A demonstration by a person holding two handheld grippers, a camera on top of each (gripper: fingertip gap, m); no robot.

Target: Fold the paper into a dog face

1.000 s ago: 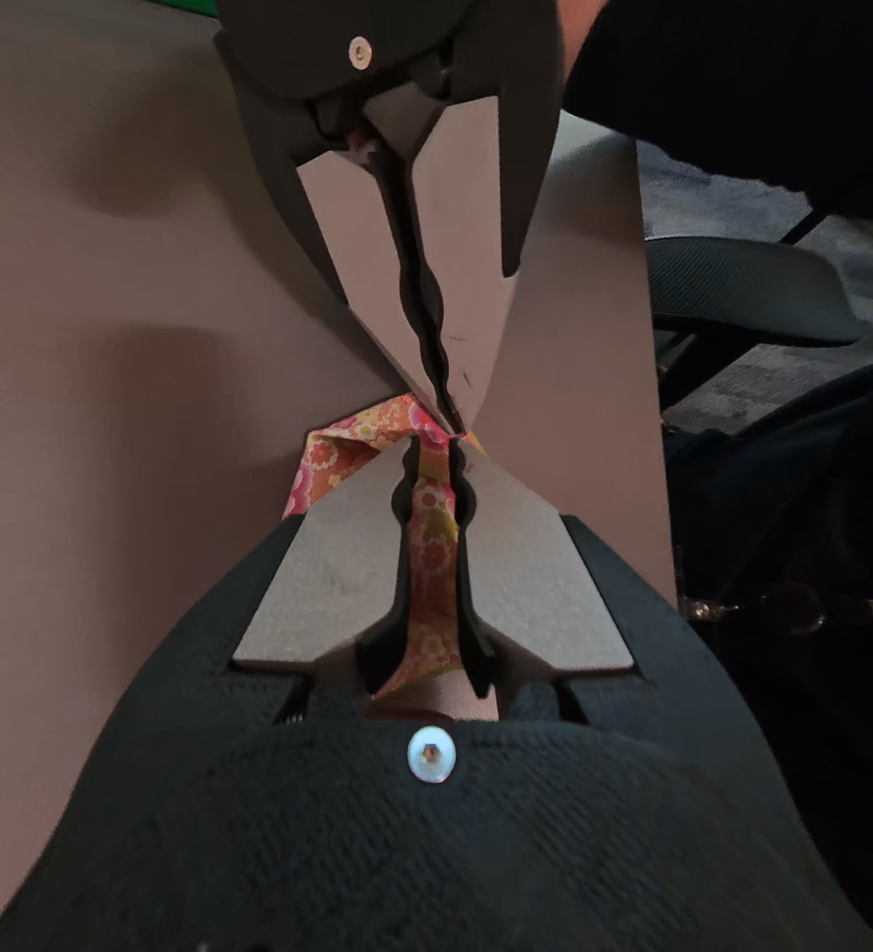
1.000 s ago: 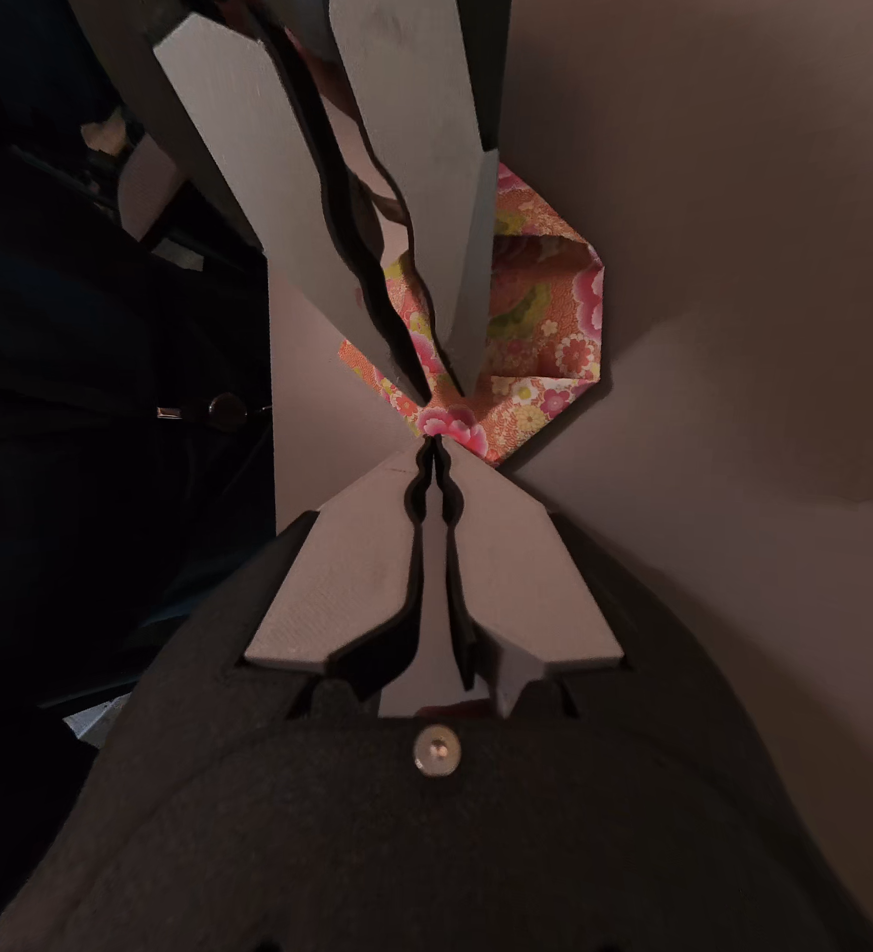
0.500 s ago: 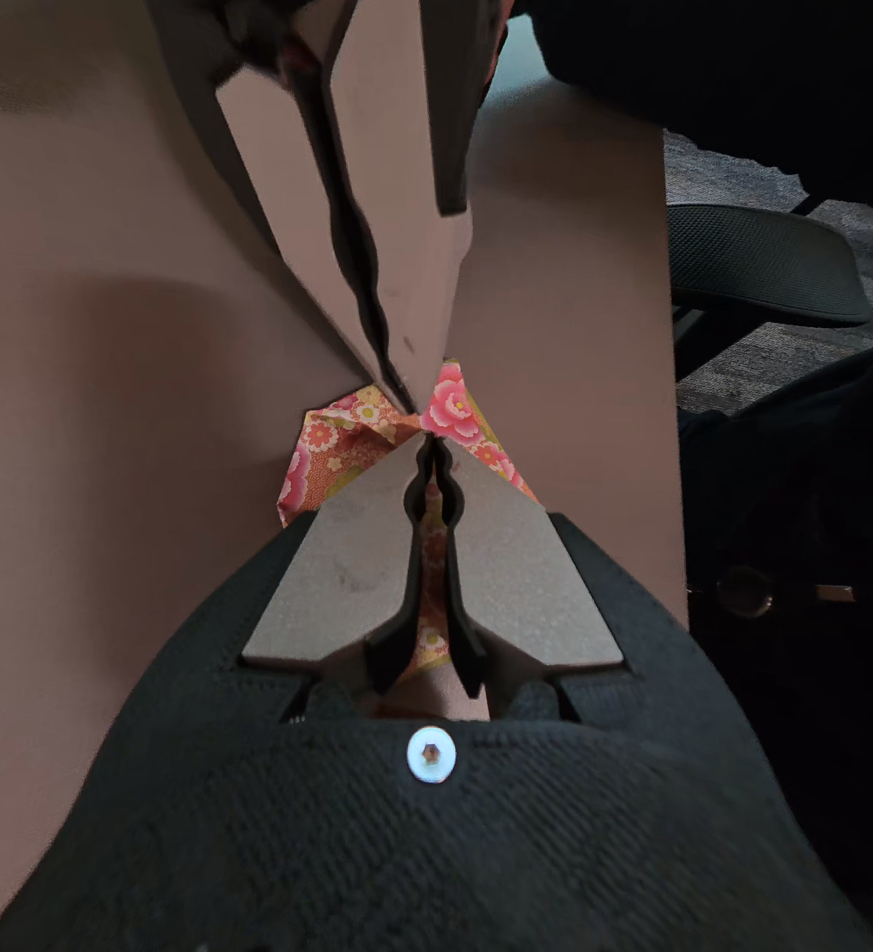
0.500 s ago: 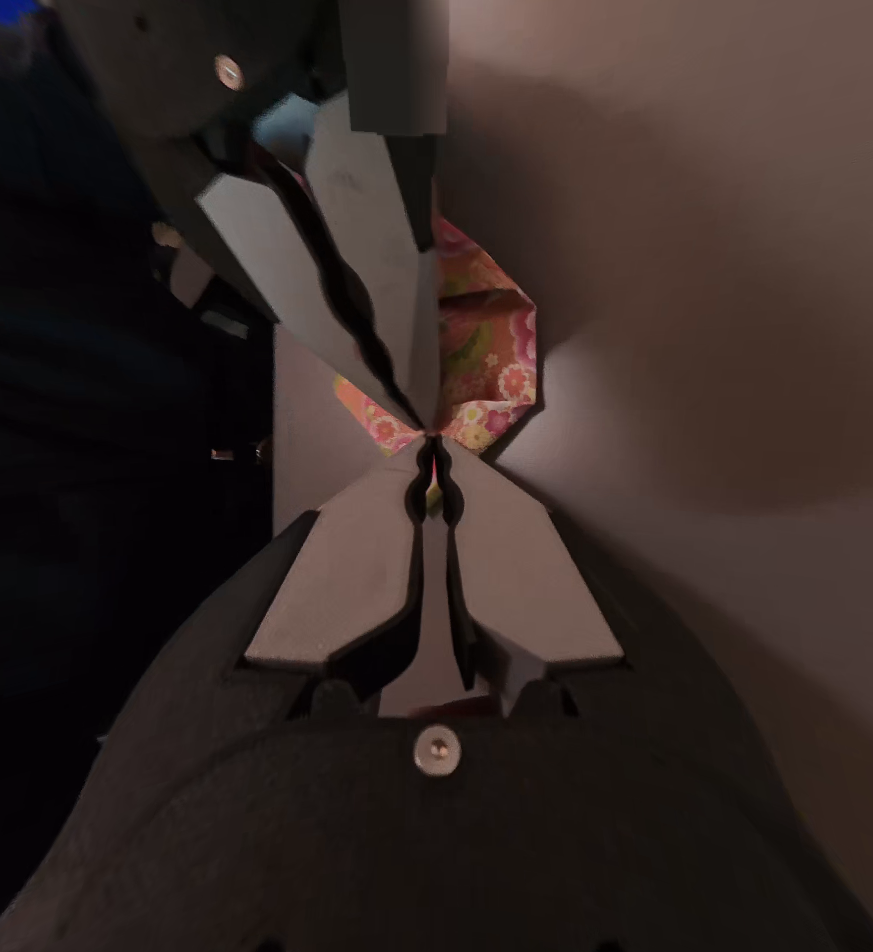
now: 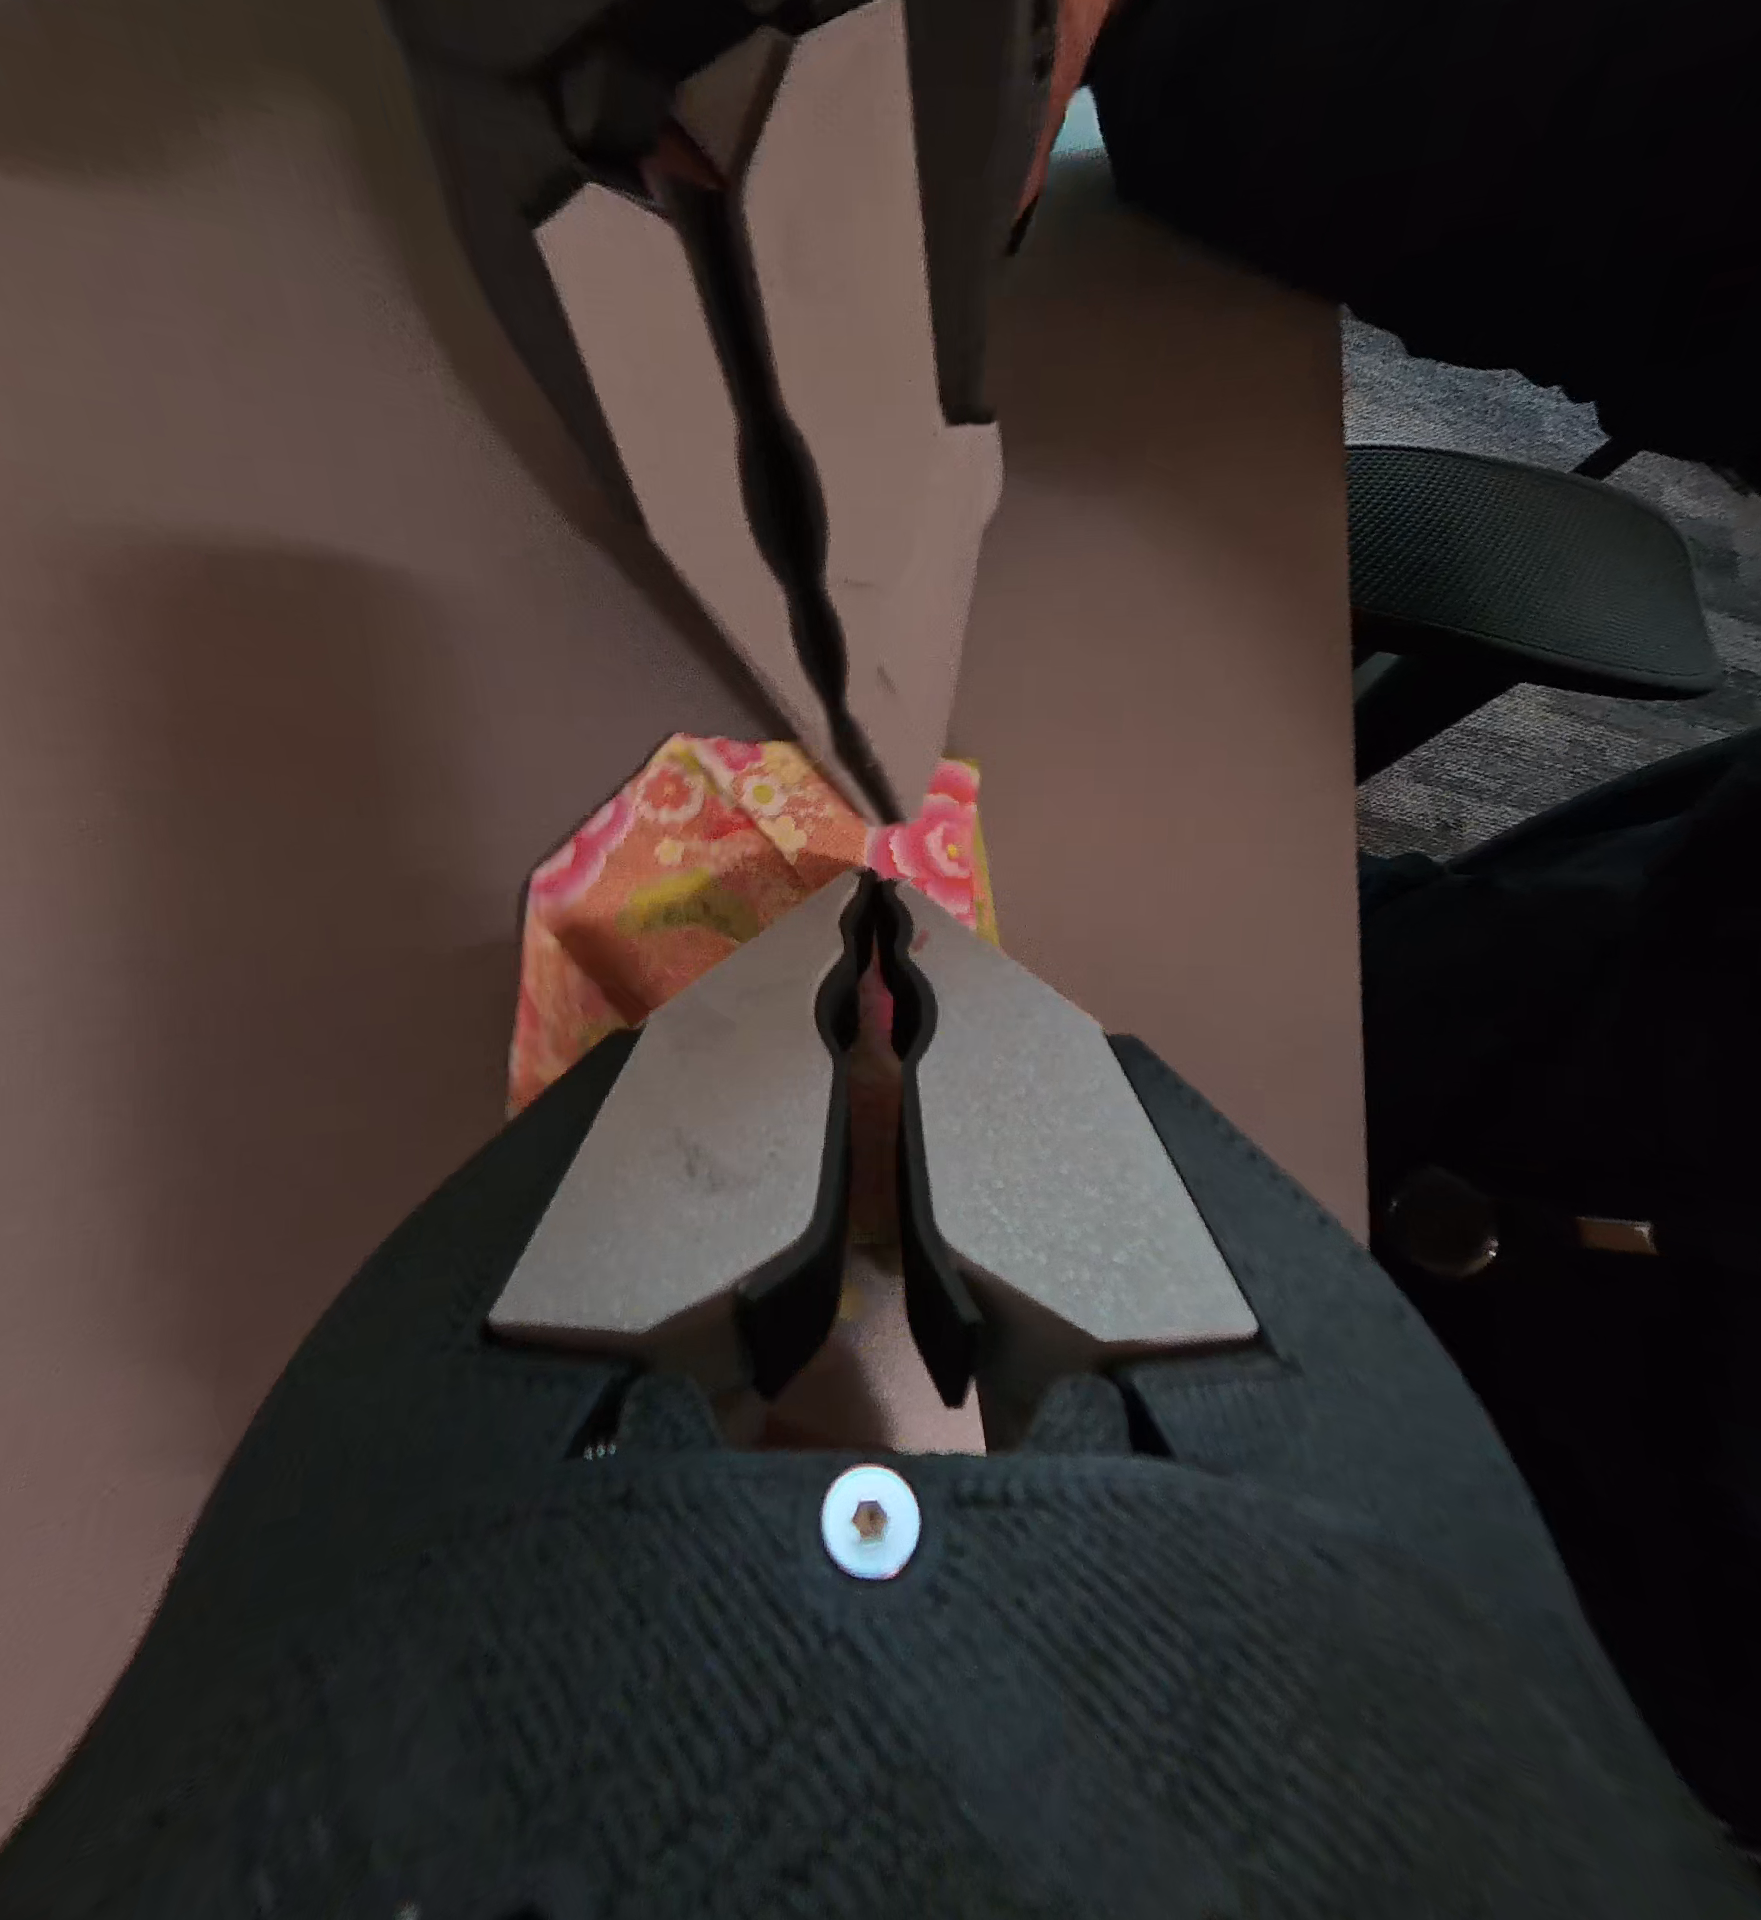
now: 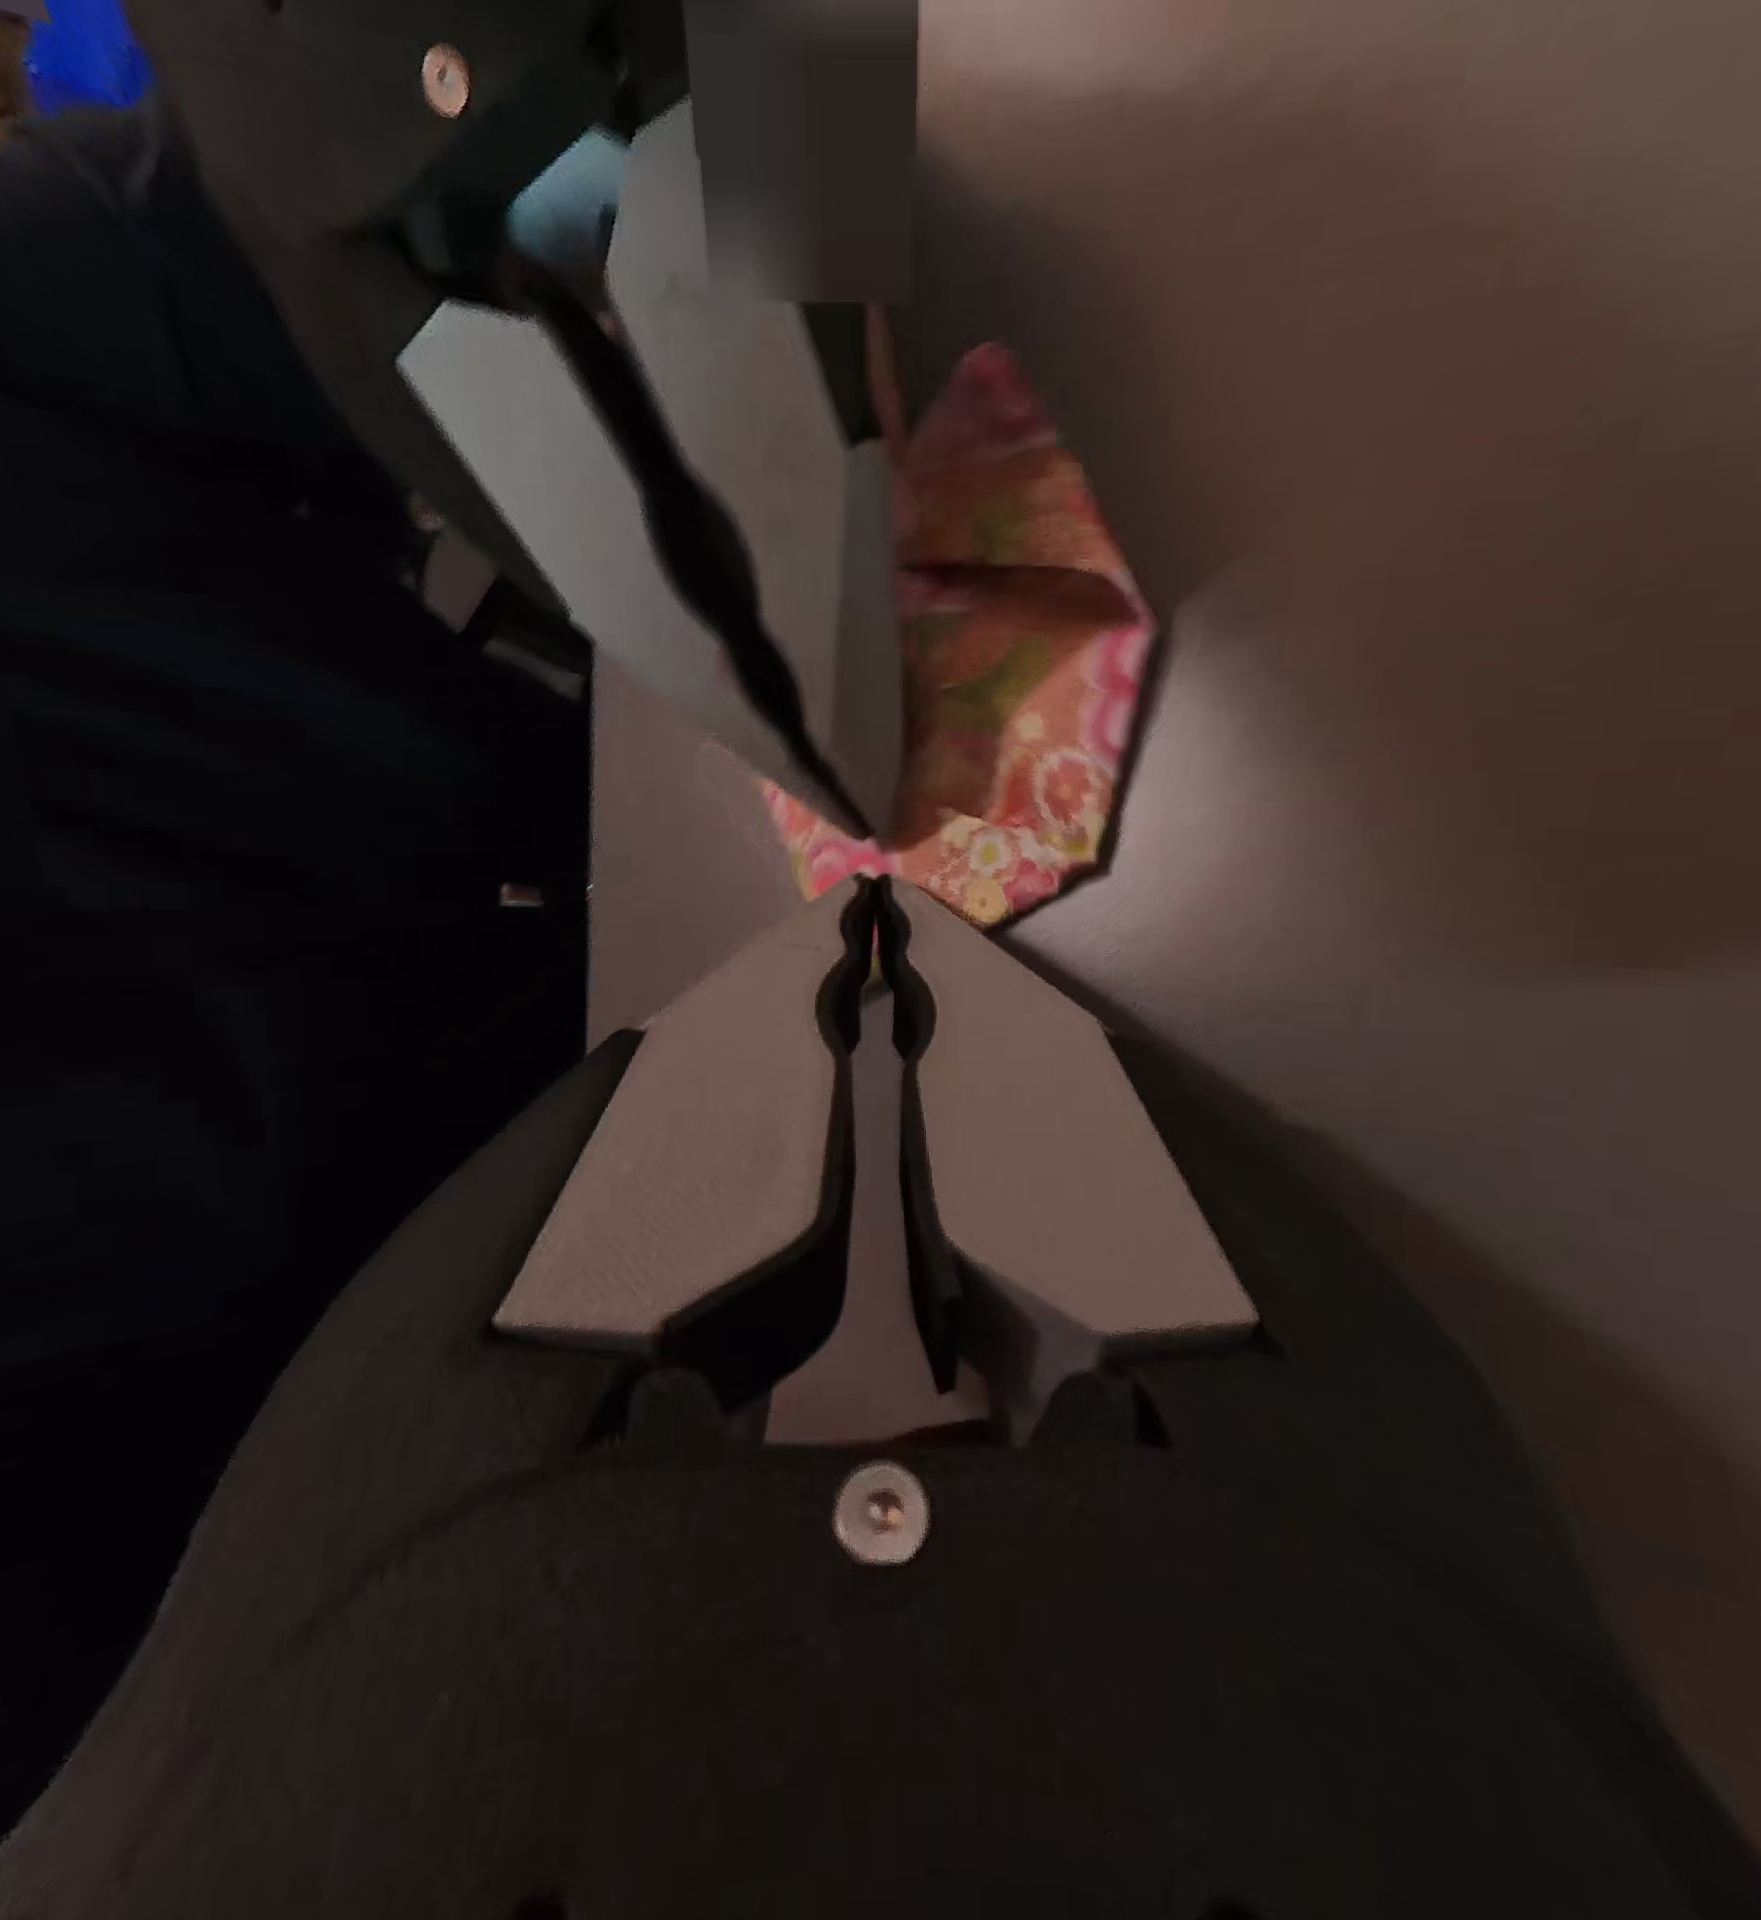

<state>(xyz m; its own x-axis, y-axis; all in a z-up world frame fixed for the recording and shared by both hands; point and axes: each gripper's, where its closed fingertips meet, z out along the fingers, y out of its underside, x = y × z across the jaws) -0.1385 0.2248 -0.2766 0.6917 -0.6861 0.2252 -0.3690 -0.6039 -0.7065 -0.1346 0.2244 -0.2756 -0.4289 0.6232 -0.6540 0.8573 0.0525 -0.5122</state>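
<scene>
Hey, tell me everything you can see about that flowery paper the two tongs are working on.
The paper is thin origami sheet printed with pink, orange and yellow-green flowers. It is already folded into a compact, layered shape with creases and a raised flap. It sits near the edge of the plain table. The left tongs and right tongs are both shut on one corner of it, tips meeting almost nose to nose. Whether the rest lies flat or lifted is unclear.
</scene>
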